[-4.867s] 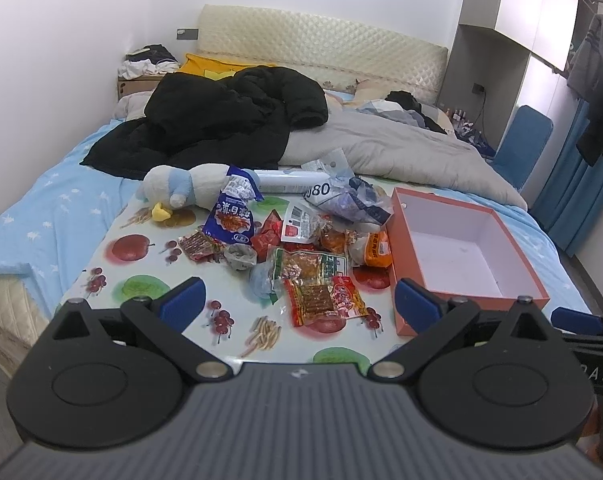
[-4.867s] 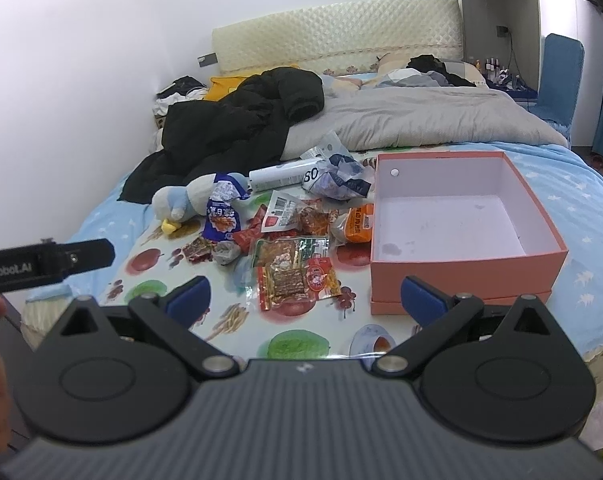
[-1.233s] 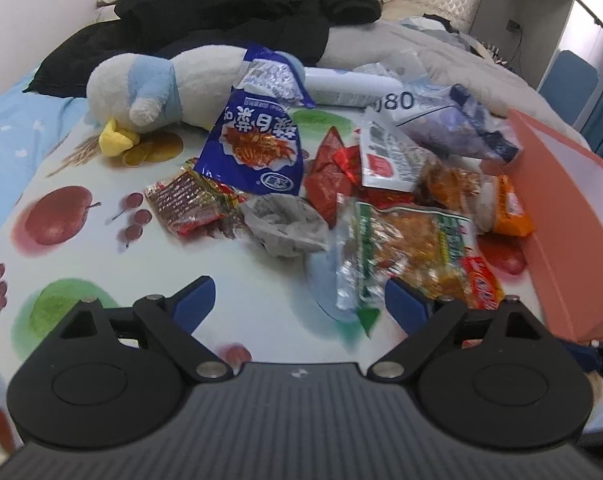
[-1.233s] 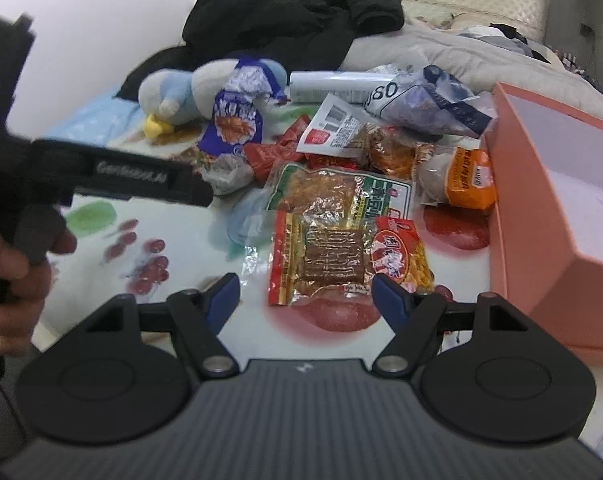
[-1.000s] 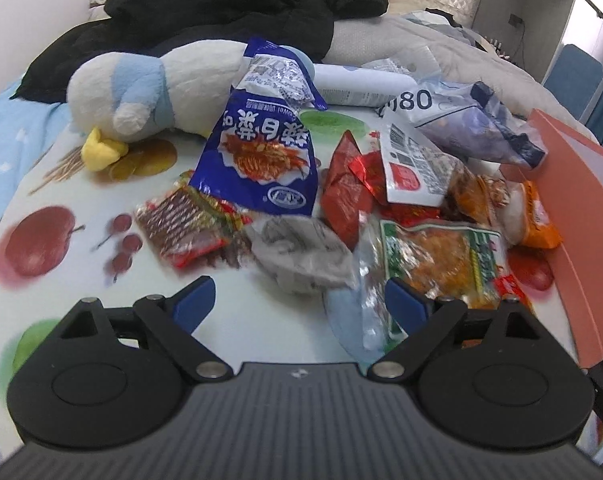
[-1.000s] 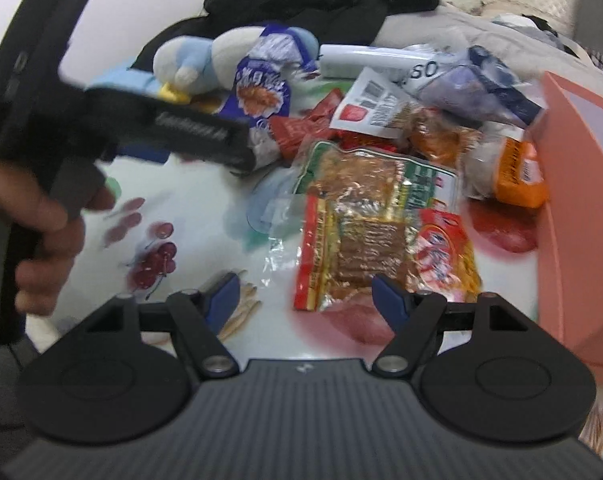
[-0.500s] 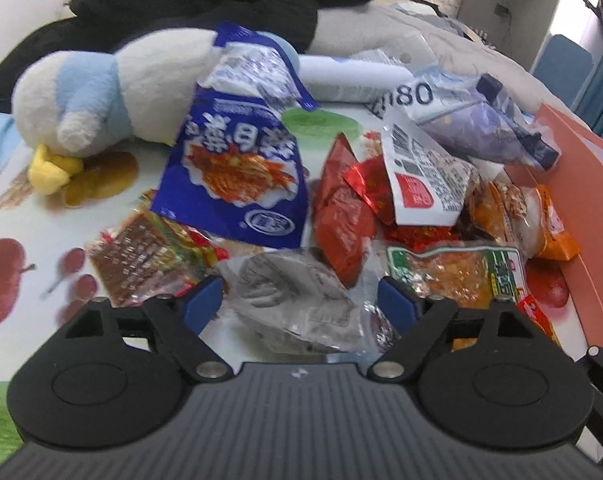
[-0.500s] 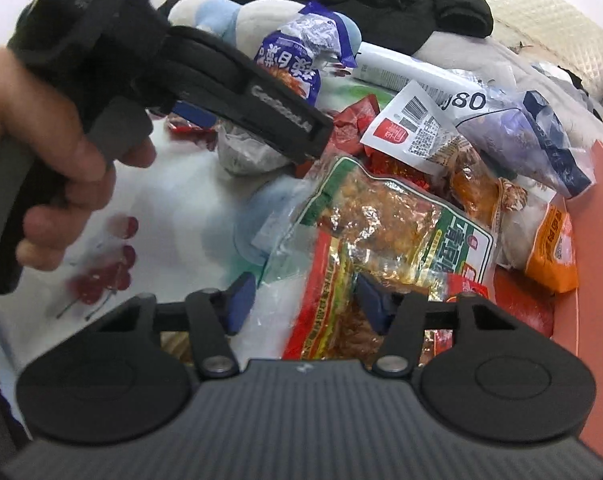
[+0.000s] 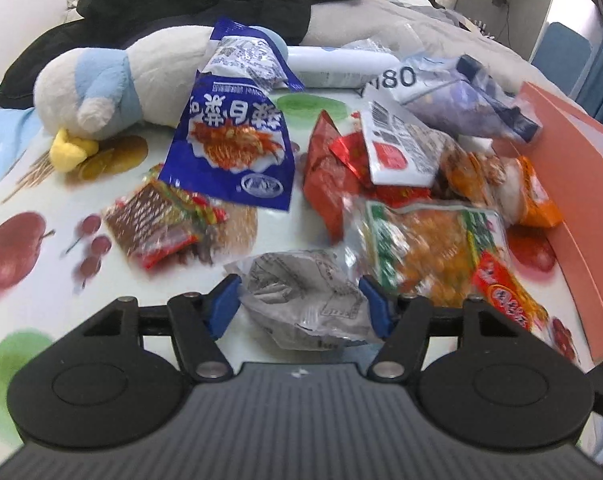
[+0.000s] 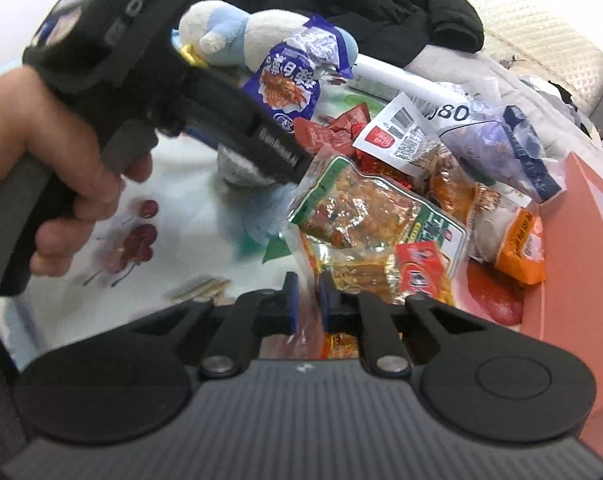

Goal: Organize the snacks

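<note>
Both grippers on snack packets, box not yet loaded.

Left gripper [image 9: 299,300] straddles the grey packet [image 9: 305,300] near the table's front edge; pads at its sides, can't tell if clamped. Right gripper [image 10: 306,302] is nearly together, pinching the clear edge of the red-and-yellow packet [image 10: 381,276], beside the orange box [image 10: 581,248] on the right. Packets look light, crinkly, slippery: best gripped by the sealed edge, squeezed gently.

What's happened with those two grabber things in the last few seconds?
Both came down from above the bed to the snack pile. The left gripper narrowed its jaws around the grey packet; the right gripper shut on the clear snack bag. The pink box stayed put.
</note>
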Demonstrator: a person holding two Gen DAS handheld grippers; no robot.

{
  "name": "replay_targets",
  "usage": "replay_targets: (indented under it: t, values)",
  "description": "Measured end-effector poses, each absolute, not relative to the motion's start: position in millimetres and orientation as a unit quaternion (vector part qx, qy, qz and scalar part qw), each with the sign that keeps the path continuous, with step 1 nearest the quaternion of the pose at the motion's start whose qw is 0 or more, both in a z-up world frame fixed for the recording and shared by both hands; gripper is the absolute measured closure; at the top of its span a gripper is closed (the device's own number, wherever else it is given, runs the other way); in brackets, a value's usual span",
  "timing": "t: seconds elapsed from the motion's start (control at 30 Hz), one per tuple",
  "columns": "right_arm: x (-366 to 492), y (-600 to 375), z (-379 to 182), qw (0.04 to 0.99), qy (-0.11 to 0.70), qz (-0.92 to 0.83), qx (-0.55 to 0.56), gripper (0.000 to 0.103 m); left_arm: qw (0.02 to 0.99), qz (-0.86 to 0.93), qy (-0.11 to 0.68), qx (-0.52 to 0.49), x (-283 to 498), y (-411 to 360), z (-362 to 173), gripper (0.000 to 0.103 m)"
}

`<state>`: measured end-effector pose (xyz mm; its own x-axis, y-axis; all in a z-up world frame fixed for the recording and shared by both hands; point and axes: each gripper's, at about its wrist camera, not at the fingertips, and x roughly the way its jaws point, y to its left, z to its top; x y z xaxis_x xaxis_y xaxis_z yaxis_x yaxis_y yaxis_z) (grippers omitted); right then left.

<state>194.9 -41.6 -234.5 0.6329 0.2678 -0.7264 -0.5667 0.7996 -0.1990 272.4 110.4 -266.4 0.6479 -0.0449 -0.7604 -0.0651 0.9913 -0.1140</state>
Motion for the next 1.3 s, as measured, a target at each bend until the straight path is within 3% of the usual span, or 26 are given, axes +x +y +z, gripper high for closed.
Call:
replay_targets:
  t: [0.43,0.77,0.8,0.93,1.0,1.3]
  values:
    - [118,-73,-225,0.873,0.357,0.260,-0.207,0.090,0.904,0.010,0.421,-0.079,184,89,-250,0.033]
    - [104,-107,-228,0.871,0.375,0.245,-0.201,0.087,0.902,0.005,0.417,-0.114,160,74,-248,0.030]
    - [104,-112,-228,0.872,0.380,0.239,-0.195,0.083,0.902,0.002,0.415,-0.120,158,73,-247,0.025]
    - [106,-134,-228,0.881,0.404,0.219,-0.113,0.034,0.902,0.005,0.416,-0.111,154,68,-246,0.021]
    - [105,-140,-227,0.884,0.409,0.212,-0.075,0.022,0.902,0.003,0.417,-0.110,153,68,-246,0.021]
    - [114,-147,-220,0.903,0.406,0.131,0.051,0.021,0.904,0.011,0.401,-0.148,146,86,-245,0.021]
